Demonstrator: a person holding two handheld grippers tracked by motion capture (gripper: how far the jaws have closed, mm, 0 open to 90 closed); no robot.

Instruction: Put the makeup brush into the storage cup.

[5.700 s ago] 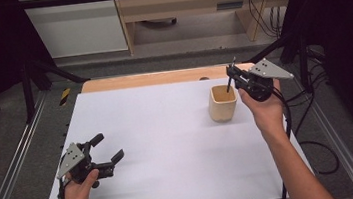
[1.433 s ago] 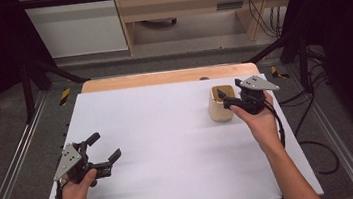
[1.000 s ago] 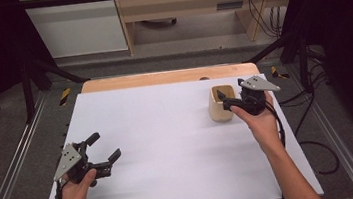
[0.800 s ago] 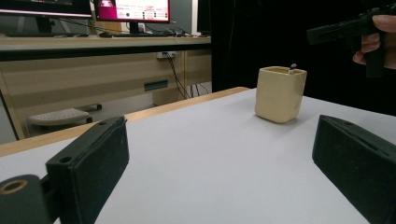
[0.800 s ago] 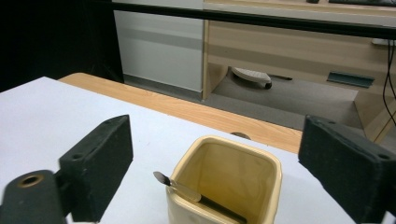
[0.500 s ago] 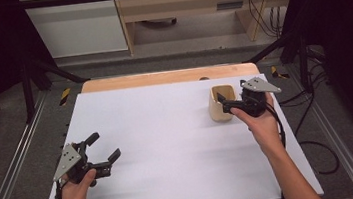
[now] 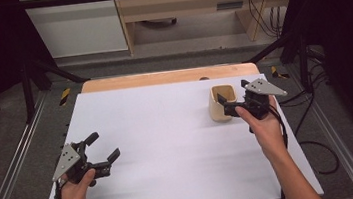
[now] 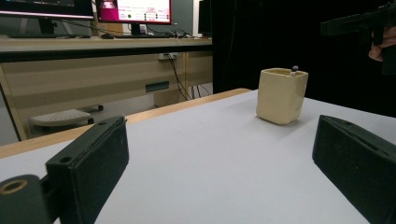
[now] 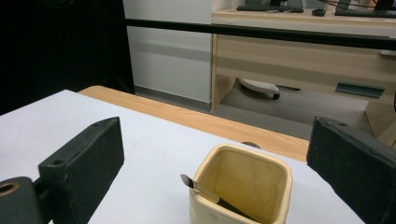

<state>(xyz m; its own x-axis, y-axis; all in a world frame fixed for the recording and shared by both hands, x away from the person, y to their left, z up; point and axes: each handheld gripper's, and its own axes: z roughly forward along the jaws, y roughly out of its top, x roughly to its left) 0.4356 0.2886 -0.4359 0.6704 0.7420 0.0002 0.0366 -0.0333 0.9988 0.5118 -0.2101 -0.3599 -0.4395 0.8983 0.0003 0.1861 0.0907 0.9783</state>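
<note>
From the high view, the cream cup [image 7: 222,103] stands near the far right of the white worktop [image 7: 169,145], touching or just beside the right hand-held gripper [image 7: 226,105], whose jaws have just been opening and now stand released, while the left hand-held gripper [image 7: 104,153] rests well apart at the near left. In the left gripper view its jaws gape on nothing, the cup [image 8: 281,95] far ahead across bare worktop. In the right gripper view the cup [image 9: 240,191] sits just below and between the spread jaws, a metal utensil [image 9: 200,188] leaning over its near left rim.
</note>
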